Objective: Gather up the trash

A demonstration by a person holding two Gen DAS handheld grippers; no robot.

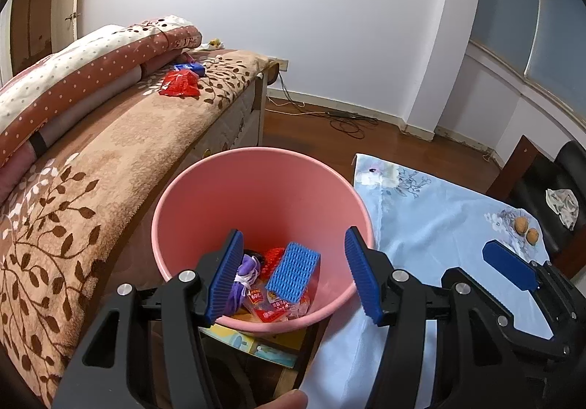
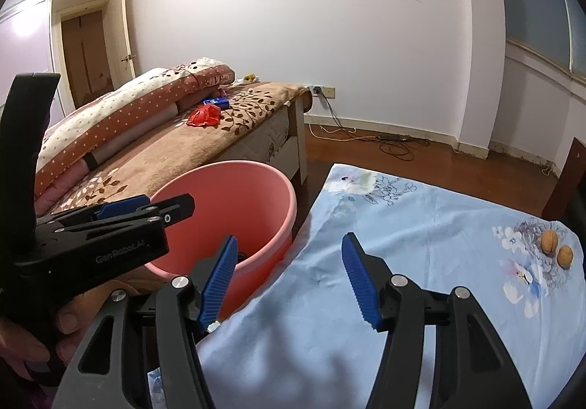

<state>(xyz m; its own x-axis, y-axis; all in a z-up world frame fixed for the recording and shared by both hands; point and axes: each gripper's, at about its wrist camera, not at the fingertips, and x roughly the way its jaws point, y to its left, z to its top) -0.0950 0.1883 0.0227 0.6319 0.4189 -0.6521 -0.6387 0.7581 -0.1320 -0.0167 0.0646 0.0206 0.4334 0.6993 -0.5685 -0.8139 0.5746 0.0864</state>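
A blue foam fruit net (image 1: 293, 271) lies atop wrappers and purple cloth in the pink bucket (image 1: 205, 189) between bed (image 1: 128, 138) and floral-clothed table (image 1: 439, 226), the left gripper (image 1: 293, 273) spread empty above it, the right gripper (image 2: 289, 281) spread empty over the cloth, two walnuts (image 2: 556, 248) well apart.

Pink bin (image 1: 256, 189) amid florals and polka dots

We see a blue netted sleeve (image 1: 293, 271) and red wrappers (image 1: 271, 257) inside it, a pale blue flowered cloth (image 2: 421, 226) beside it, a tan blanket (image 1: 121, 152) with brown leaves, and a rust quilt (image 1: 91, 68) dotted white.
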